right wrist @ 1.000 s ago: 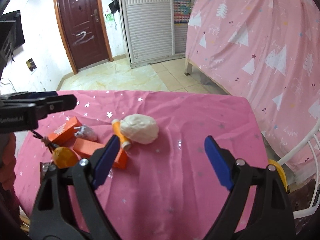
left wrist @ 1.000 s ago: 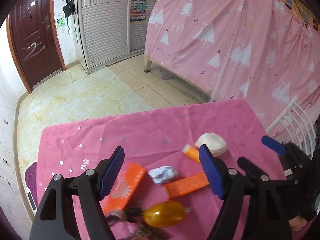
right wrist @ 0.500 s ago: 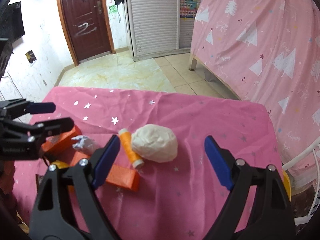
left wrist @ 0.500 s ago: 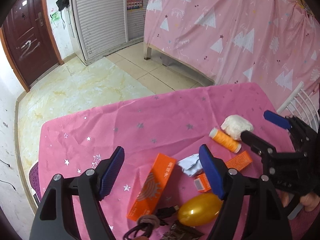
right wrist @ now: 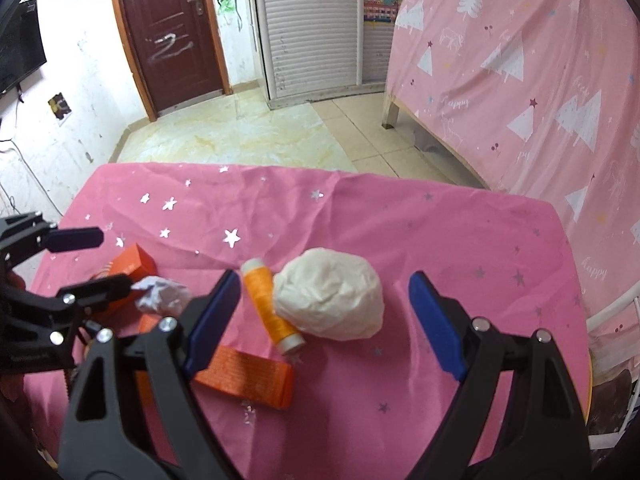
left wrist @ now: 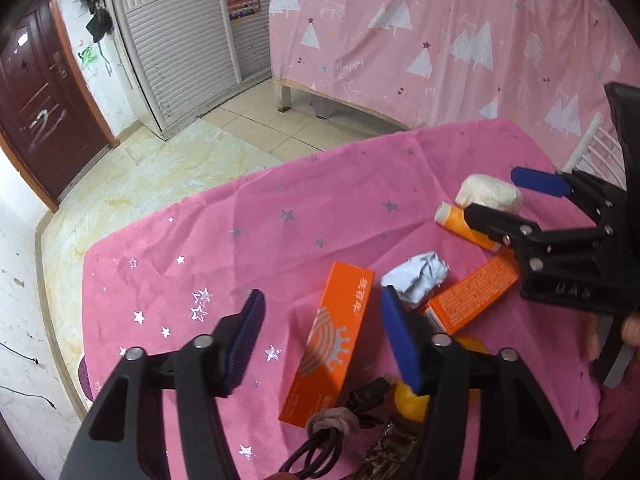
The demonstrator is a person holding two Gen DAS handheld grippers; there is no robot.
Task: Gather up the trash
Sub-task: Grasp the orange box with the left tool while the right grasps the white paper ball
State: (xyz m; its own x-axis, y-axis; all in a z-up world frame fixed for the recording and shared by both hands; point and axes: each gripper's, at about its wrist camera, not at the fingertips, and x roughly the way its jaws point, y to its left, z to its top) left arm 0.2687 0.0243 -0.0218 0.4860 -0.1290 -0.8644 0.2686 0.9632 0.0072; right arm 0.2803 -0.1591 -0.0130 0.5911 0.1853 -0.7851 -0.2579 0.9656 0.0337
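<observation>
On the pink tablecloth [right wrist: 400, 216] lie a white crumpled wad [right wrist: 330, 294], an orange thread spool [right wrist: 272, 306], a small grey-white paper ball [right wrist: 162, 300], a flat orange box [right wrist: 244, 376] and a longer orange box [left wrist: 334, 340]. My right gripper [right wrist: 324, 316] is open, its jaws either side of the white wad and spool, above them. My left gripper [left wrist: 322, 340] is open over the longer orange box, the paper ball [left wrist: 416, 282] just beyond its right finger. The right gripper also shows in the left wrist view [left wrist: 500, 200], open.
A yellow-orange egg-shaped object [left wrist: 416, 396], a hair tie with dark cord [left wrist: 332, 424] and a dark wrapper lie at the near table edge. A white chair [right wrist: 612, 308] stands to the right. A pink curtain [right wrist: 520, 60] hangs behind; tiled floor lies beyond the table.
Both grippers have moved forward and lower over the table. The right gripper now frames the white wad and spool; the left sits over the long orange box. Both stay open.
</observation>
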